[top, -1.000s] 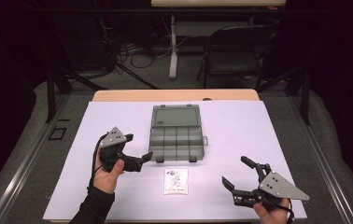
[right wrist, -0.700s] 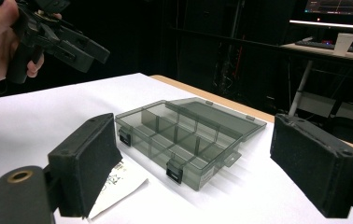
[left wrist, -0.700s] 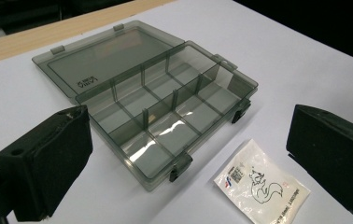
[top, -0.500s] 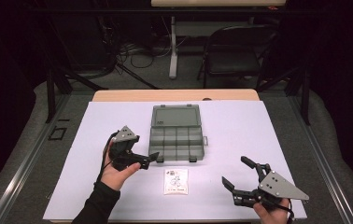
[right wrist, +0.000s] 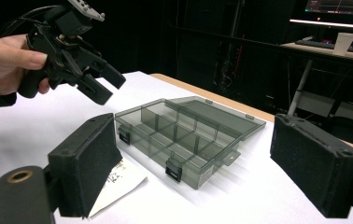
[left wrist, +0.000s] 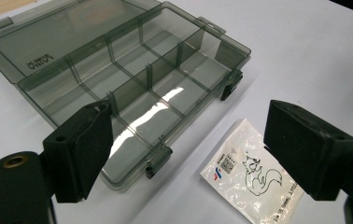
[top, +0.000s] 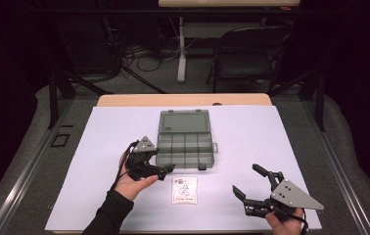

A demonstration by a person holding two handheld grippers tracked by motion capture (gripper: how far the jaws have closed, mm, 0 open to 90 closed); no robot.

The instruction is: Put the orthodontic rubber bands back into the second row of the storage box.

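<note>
Packet (top: pixel 184 190) just before open box (top: pixel 184 139)

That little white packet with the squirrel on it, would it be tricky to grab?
Probably. The white packet lies flat on the table, leaving little edge to pinch. It looks thin and glossy, so likely floppy, light and apt to slide when nudged.

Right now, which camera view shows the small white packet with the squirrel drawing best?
The left gripper view: the packet lies close and whole, with its squirrel print sharp, beside the open organizer box. The high view shows it small, in front of the box. In the right gripper view a jaw covers most of it.
</note>
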